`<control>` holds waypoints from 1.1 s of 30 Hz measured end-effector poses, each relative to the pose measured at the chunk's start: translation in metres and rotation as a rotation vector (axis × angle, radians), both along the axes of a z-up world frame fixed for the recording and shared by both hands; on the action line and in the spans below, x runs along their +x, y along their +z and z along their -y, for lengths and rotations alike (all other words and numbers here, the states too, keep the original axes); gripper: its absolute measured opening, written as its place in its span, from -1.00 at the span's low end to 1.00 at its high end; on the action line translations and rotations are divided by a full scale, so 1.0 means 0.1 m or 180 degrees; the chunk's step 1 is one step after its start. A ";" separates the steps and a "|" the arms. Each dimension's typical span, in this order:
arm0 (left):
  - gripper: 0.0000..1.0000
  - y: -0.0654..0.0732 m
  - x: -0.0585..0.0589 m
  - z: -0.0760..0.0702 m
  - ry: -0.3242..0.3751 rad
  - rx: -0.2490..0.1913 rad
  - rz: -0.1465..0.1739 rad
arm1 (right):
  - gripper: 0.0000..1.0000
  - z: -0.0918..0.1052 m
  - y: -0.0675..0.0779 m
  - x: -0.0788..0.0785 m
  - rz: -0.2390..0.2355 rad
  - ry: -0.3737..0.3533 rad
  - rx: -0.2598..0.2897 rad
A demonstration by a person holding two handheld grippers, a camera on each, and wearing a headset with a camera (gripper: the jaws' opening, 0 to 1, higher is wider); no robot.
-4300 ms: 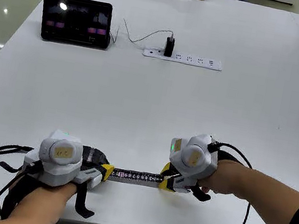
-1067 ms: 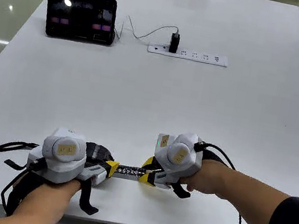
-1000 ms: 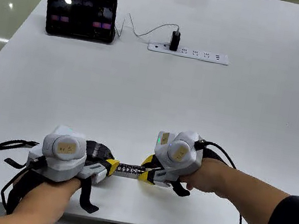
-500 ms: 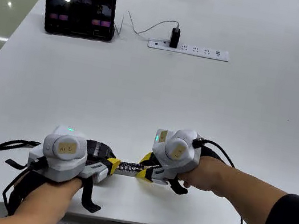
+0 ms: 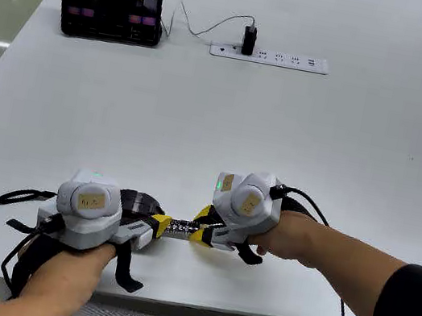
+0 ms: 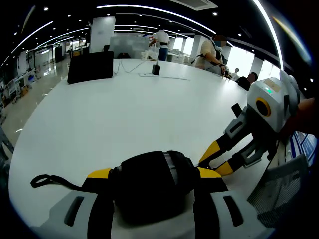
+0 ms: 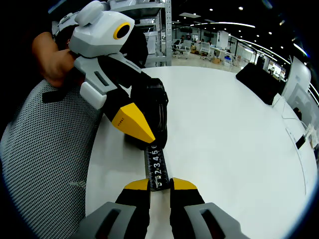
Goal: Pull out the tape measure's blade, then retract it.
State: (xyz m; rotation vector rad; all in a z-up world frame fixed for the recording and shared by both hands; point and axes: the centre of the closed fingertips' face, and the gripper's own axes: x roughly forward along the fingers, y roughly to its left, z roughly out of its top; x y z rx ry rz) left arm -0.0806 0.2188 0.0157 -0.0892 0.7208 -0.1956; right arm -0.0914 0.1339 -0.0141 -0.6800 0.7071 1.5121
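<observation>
right gripper view: right gripper [image 7: 159, 185] fingers [image 7: 137, 185] are pinched nearly shut on the blade [image 7: 156, 167] tip, w/ just a short bit pulled out. left gripper [image 6: 154, 174] fingers [image 6: 101, 174] clamp the tape measure [image 6: 152, 186] body, low on the bench [image 5: 296, 140] nr its front edge. likely hard, fairly light body; blade thin, springy, slick, so grip by the end hook & ease it in. tablet [image 5: 110, 3] & power strip [image 5: 270, 56] are well apart; wrist strap [image 5: 19, 194] trails left, nothing blocks.
</observation>
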 end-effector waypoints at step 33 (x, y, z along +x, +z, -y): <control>0.18 0.01 0.01 -0.01 0.0011 -0.0067 0.0017 | -0.78 -0.20 -0.02 -0.04 0.0021 -0.0047 0.0012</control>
